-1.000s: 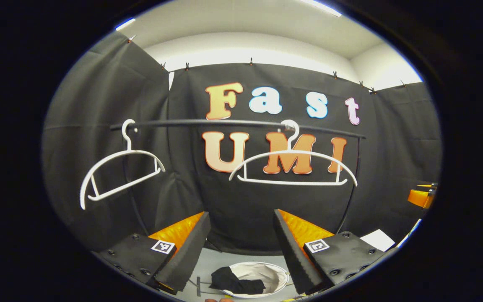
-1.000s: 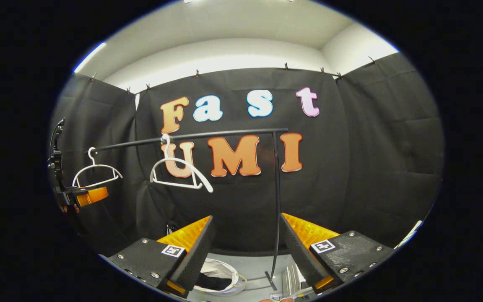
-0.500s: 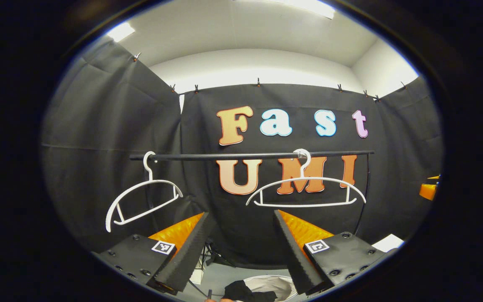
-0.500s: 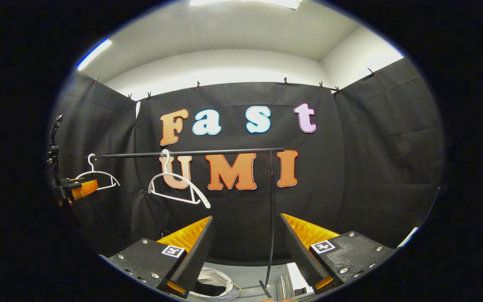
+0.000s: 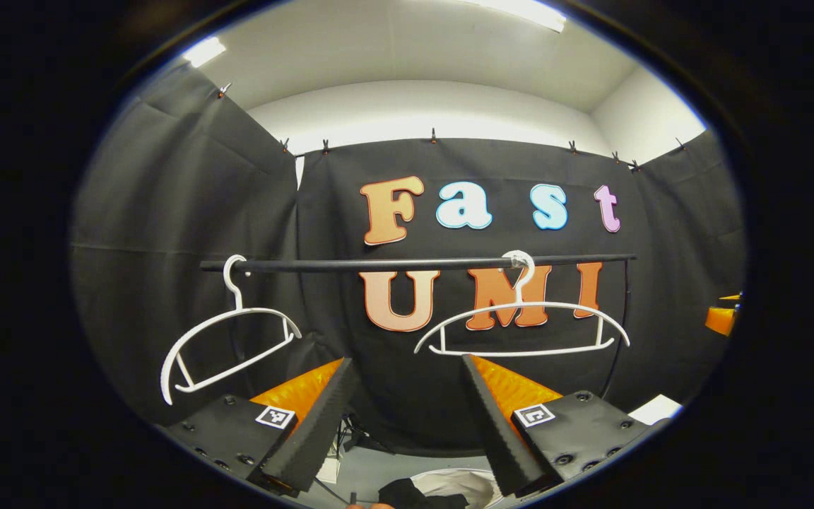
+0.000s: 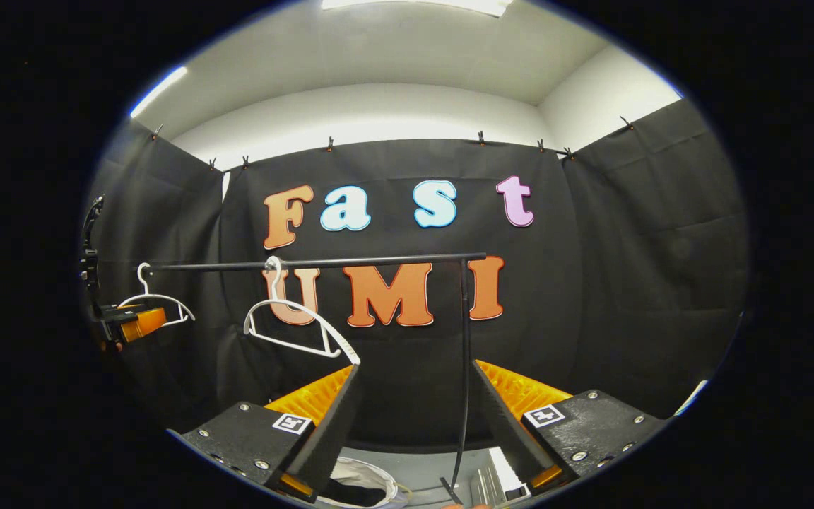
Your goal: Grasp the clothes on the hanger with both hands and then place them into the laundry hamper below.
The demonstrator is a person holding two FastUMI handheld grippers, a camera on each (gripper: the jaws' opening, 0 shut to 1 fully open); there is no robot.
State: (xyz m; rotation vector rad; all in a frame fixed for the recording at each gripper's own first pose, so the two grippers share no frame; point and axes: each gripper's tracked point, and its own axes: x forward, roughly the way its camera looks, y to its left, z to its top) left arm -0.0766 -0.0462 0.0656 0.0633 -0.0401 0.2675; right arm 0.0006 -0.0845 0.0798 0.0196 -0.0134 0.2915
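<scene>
Two bare white hangers [image 5: 520, 305] [image 5: 251, 309] hang on a black rail [image 5: 414, 264] in the left gripper view. Low down stands the white laundry hamper [image 5: 460, 481] with a black garment [image 5: 407, 491] lying in it. My left gripper [image 5: 407, 424] points at the wall below the rail, open, nothing between its fingers. In the right gripper view, the right gripper [image 6: 414, 431] is open too, beside the rack's upright post [image 6: 465, 367]. The hamper [image 6: 372, 484] peeks out under its left finger. The left gripper [image 6: 131, 324] shows far left, by the farther hanger [image 6: 160, 297].
Black cloth walls close the booth on three sides. The right gripper's orange body [image 5: 721, 319] shows at the right edge of the left gripper view. A white sheet [image 5: 654, 408] lies low on the right. The nearer hanger [image 6: 319, 326] hangs just above the right gripper's left finger.
Over the second both views tilted upward: rail and hangers dropped in the picture, the hamper slid to the bottom edge. Both grippers stayed open.
</scene>
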